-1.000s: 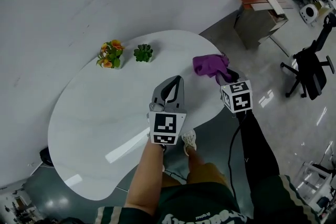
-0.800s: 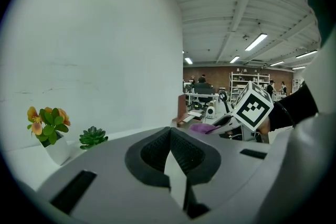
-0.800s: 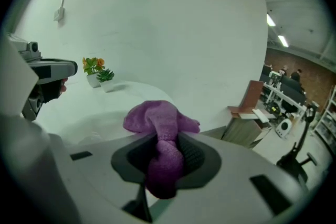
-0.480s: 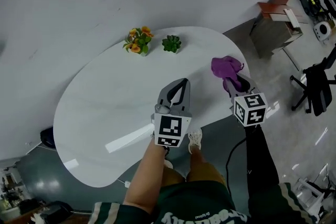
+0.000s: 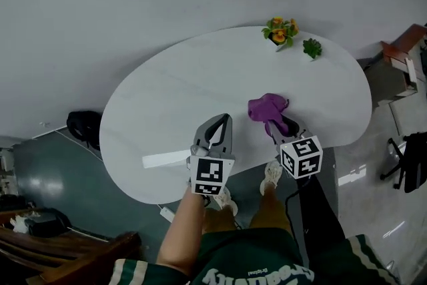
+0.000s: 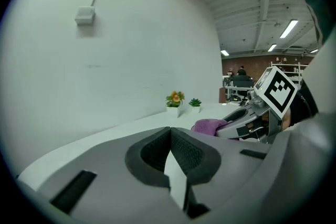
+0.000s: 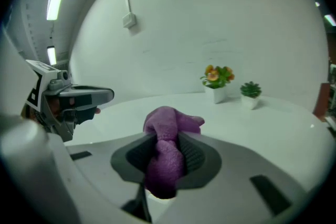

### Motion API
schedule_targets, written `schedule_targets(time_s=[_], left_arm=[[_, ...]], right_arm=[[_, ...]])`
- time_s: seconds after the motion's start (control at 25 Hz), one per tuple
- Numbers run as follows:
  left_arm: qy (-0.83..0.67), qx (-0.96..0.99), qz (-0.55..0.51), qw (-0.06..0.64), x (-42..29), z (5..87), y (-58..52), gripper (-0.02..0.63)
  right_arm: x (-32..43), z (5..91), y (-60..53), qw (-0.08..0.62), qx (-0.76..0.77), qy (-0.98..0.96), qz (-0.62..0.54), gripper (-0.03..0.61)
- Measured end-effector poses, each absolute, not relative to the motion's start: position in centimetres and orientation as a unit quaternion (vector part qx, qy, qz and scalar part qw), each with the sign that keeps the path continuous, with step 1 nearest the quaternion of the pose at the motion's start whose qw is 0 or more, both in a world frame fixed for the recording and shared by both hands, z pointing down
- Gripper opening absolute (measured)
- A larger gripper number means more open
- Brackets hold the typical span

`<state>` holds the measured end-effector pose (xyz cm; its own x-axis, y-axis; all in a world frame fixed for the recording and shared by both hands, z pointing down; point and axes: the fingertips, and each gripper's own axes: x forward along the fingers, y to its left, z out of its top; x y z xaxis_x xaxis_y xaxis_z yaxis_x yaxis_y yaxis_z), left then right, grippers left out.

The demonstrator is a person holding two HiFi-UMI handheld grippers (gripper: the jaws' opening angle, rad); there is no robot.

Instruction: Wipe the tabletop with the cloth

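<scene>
1. Since 1.0 s ago, right gripper, clamped on the purple cloth, has drawn away from the flower pot.
2. Cloth sits bunched on the tabletop; left gripper closed, empty.
3. Risk: friction could drag the cloth free.

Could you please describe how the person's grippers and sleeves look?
The left gripper and right gripper are grey, with dark ribbed pads and a white cube of black square markers each. A black cable trails from the right one. The right arm has a long black sleeve; the left forearm is bare.
</scene>
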<state>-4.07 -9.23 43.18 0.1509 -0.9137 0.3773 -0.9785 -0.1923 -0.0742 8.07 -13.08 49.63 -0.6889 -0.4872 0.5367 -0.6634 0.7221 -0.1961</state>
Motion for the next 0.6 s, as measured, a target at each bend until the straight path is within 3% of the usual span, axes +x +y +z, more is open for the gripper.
schedule_targets(time_s=[0.6], left_arm=[[-0.78,0.59,0.17,0.119,-32.6,42.7,15.8,0.002]], right_arm=[[-24.4,49.5,10.4,0.248,0.094,-0.947,0.179,0.101]])
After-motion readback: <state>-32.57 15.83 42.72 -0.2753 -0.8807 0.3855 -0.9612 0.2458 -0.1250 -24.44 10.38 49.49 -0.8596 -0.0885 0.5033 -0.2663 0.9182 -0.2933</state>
